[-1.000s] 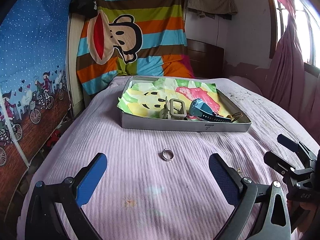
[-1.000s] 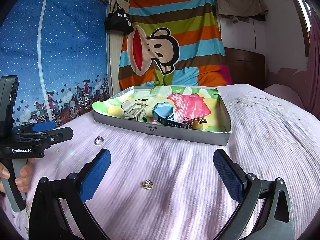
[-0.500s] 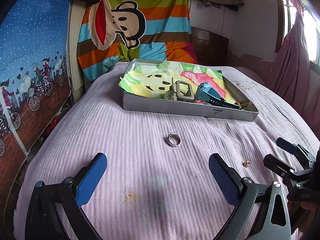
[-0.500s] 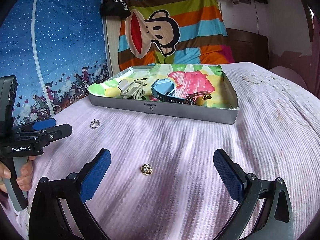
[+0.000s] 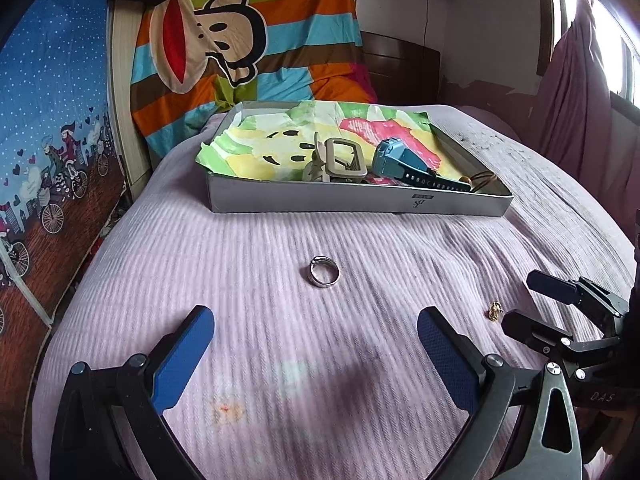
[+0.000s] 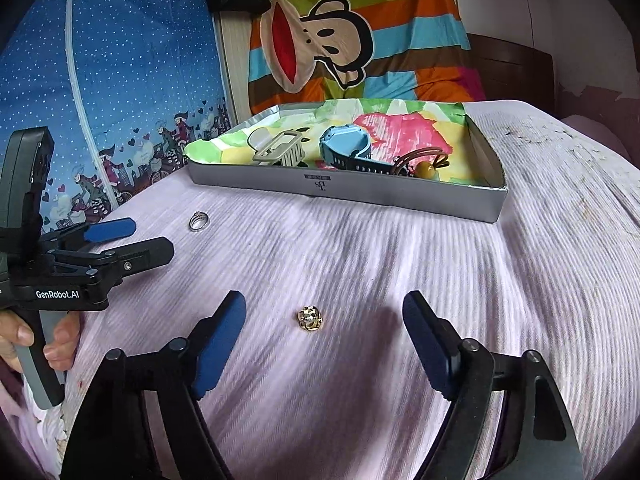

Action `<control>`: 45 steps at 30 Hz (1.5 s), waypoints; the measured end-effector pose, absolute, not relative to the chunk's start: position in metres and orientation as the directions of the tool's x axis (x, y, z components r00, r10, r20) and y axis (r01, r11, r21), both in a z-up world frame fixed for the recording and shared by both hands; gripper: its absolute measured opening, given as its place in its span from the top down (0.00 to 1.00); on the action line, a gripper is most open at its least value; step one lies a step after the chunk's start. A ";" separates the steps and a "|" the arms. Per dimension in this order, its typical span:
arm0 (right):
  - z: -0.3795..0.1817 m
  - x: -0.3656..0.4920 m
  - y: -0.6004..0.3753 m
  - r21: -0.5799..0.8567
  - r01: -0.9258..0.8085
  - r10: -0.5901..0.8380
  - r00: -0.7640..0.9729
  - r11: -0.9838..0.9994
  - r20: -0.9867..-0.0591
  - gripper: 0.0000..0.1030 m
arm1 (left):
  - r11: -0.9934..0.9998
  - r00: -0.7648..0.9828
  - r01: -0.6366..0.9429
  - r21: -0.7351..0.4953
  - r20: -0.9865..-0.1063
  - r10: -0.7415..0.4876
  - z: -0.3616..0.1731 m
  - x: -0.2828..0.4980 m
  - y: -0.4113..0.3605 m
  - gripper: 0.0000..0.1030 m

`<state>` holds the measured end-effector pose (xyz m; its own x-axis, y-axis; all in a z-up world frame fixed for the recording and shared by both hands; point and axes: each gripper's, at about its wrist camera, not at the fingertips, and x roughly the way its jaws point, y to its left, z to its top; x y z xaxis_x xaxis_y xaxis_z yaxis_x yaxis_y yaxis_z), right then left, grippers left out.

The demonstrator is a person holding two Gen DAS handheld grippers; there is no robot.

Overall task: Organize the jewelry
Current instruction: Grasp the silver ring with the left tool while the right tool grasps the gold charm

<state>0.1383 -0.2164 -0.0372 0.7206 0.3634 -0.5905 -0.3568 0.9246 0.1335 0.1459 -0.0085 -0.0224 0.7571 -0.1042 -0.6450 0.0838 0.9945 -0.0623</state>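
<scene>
Both grippers now nearer: left gripper (image 5: 316, 354) wide open, empty, before silver metal ring (image 5: 324, 272); right gripper (image 6: 324, 338) likewise, straddling small gold flower earring (image 6: 309, 319). Lower yours straight, pinch gently.

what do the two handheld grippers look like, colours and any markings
Both are black linkage frames with blue padded fingers. The left gripper has a grey handle and white "GenRobot.AI" lettering. The right gripper shows silver pivot screws and faint "DAS" lettering.
</scene>
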 end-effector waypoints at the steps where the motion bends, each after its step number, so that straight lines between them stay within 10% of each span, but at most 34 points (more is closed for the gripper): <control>1: -0.039 0.139 -0.215 0.136 -0.363 0.368 0.712 0.922 -0.597 0.36 | 0.994 0.754 0.090 -0.058 -0.648 -0.106 -0.023 0.148 -0.009 0.01; 20: -0.053 0.148 -0.193 0.123 -0.402 0.374 0.638 0.907 -0.673 0.77 | 0.990 0.729 0.103 -0.092 -0.671 -0.138 -0.033 0.177 -0.016 0.46; 37: -0.062 0.171 -0.192 0.207 -0.388 0.422 0.627 0.898 -0.655 0.88 | 0.981 0.723 0.117 -0.157 -0.663 -0.192 -0.042 0.178 -0.011 0.81; 45: -0.063 0.172 -0.189 0.199 -0.394 0.421 0.627 0.897 -0.655 0.88 | 0.979 0.728 0.116 -0.169 -0.656 -0.199 -0.043 0.177 -0.009 0.81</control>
<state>0.1721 -0.1888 -0.0632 0.6273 0.4207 -0.6554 -0.3940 0.8973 0.1989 0.1765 -0.0094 -0.0434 0.7279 -0.1994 -0.6560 0.1160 0.9788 -0.1688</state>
